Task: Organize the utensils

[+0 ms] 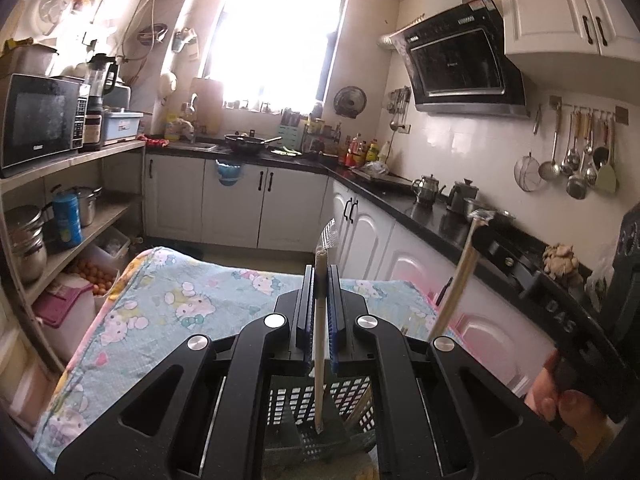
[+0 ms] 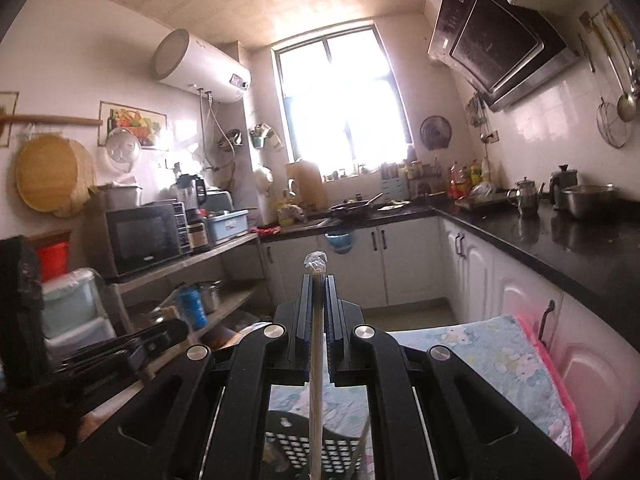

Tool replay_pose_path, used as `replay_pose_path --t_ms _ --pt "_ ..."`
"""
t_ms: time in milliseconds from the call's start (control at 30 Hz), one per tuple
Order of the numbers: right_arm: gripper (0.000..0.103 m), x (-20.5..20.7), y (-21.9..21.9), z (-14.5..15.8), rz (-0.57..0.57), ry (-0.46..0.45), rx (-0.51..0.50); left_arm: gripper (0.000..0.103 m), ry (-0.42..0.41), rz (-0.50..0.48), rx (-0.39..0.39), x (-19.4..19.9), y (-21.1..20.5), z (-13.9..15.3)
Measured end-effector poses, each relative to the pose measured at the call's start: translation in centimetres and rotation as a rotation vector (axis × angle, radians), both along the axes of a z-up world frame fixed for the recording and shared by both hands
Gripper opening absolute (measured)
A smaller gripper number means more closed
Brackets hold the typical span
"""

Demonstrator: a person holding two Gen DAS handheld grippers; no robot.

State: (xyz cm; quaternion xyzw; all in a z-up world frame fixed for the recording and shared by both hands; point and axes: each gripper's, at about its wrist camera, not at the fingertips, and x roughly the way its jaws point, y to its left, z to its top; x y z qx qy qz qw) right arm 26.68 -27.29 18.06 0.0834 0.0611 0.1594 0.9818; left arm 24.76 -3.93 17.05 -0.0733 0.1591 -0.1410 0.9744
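Left gripper [image 1: 320,280]: jaws closed tight on a pale wooden-handled utensil [image 1: 319,344]. The handle runs upright between the pads; its lower end hangs down over the basket, and its upper end carries a flat white perforated head, edge-on, rising above the jaw tips. Exact kind of utensil cannot be told.

Right gripper [image 2: 319,292]: jaws closed on a bundle of chopsticks in clear wrap [image 2: 316,360], held upright, the wrapped top end poking just above the jaw tips. In the left wrist view the same bundle [image 1: 460,272] stands tilted to the right of the left gripper, with the right gripper's black body at the frame's right edge and a person's hand [image 1: 560,396] around its grip.

Black perforated utensil basket [image 1: 308,412]: plastic, grid-holed, with inner dividers; sits directly below both grippers on the covered surface, at its near edge. Seen also under the right gripper [image 2: 304,444].

Surface [image 1: 168,300]: draped with a light blue cartoon-cat print cloth, pink fabric showing at its right edge.

Surroundings: L-shaped black kitchen counter [image 1: 420,208] with white cabinets, two metal kettles and a frying pan on it; microwave [image 1: 40,120] on a shelf at left; range hood [image 1: 464,60] on the right wall; ladles and strainers hanging from a wall rail [image 1: 576,152]; bright window [image 1: 272,36] at the far end.
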Motion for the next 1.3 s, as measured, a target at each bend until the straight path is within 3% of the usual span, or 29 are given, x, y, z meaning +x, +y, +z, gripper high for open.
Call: replay_pose_path --t_ms 600,1000,1300 --pt "0.006 2.4 0.5 -6.5 -0.024 0.048 0.022 0.001 0.055 -0.012 0.045 0.3 -0.8 -4.3" --pt "0.006 1.1 -1.5 -10.6 -0.091 0.108 0.073 0.001 0.082 -0.019 0.049 0.1 -1.1 -5.9" --pt "0.008 -0.7 -2.0 -11.3 -0.071 0.141 0.089 0.001 0.083 -0.011 0.053 -0.3 -1.3 -6.0"
